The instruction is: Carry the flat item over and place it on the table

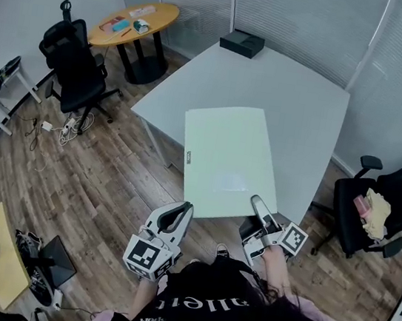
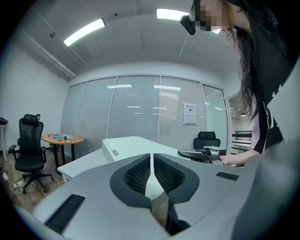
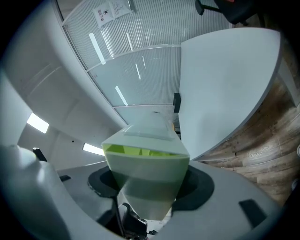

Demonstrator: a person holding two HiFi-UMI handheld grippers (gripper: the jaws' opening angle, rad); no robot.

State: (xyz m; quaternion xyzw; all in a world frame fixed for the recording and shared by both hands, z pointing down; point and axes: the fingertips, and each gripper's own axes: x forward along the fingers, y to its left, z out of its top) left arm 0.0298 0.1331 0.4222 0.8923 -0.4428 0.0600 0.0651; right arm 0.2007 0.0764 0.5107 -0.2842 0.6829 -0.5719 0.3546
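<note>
The flat item (image 1: 224, 156) is a pale green rectangular board that lies lengthwise over the near corner of the white table (image 1: 300, 96), with its near end past the table's edge. I cannot tell whether it touches the tabletop. My left gripper (image 1: 182, 209) is shut on the near left corner. In the left gripper view the pads (image 2: 136, 174) pinch a thin edge of the board (image 2: 123, 144). My right gripper (image 1: 258, 204) grips the near right corner. In the right gripper view the board's thick green end (image 3: 145, 154) fills the space between the jaws, above the table (image 3: 225, 84).
A black box (image 1: 242, 43) sits at the table's far edge. A round wooden table (image 1: 134, 23) and a black office chair (image 1: 73, 62) stand at the left. Another chair (image 1: 385, 206) with things on its seat is at the right. A small yellow table (image 1: 0, 253) and cables are on the floor, lower left.
</note>
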